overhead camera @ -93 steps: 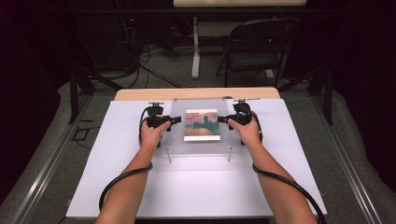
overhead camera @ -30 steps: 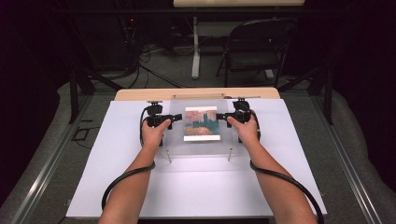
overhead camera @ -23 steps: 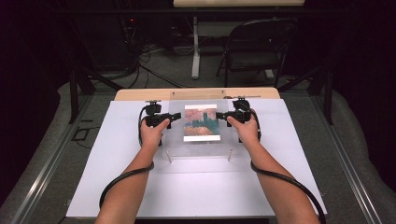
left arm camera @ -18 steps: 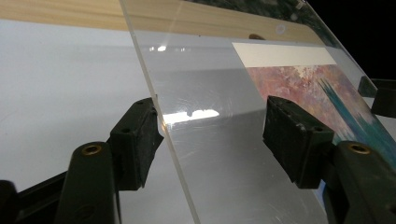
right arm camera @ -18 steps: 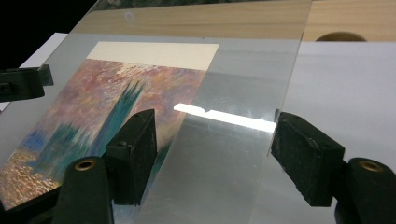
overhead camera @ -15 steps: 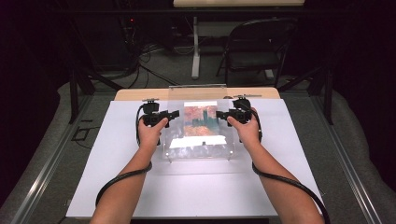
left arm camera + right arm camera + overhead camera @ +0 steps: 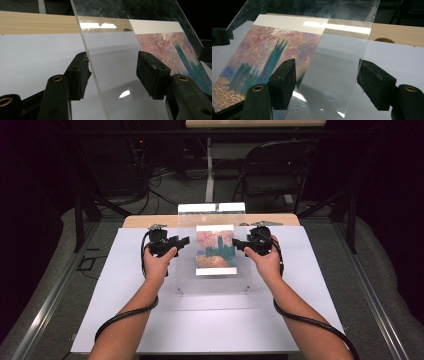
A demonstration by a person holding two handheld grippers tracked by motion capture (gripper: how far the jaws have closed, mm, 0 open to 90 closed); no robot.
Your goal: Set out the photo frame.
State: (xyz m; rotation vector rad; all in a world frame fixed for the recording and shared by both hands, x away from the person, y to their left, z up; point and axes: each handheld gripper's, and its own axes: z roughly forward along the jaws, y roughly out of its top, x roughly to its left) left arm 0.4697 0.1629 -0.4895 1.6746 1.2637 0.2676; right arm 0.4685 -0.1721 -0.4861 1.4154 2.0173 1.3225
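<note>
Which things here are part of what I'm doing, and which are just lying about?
In the job: clear sheet; painted print under it.
Lying about: folding chair; floor cables beyond the table.

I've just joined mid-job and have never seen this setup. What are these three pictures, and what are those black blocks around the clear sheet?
There is no robot arm here. A person's left hand and right hand each carry a handheld tool with two black jaws: the left gripper and the right gripper.

The high view looks down from above the person. Each of the two close views comes from a camera riding on one gripper, looking along its jaws.

On the white table top is a clear plastic sheet, tilted with its far edge up. A colourful painted print shows at the sheet; I cannot tell whether it lies under it or is stuck to it.

Each gripper straddles one side edge of the sheet. The left jaws have just been closing, but the pads don't yet pinch it.
</note>
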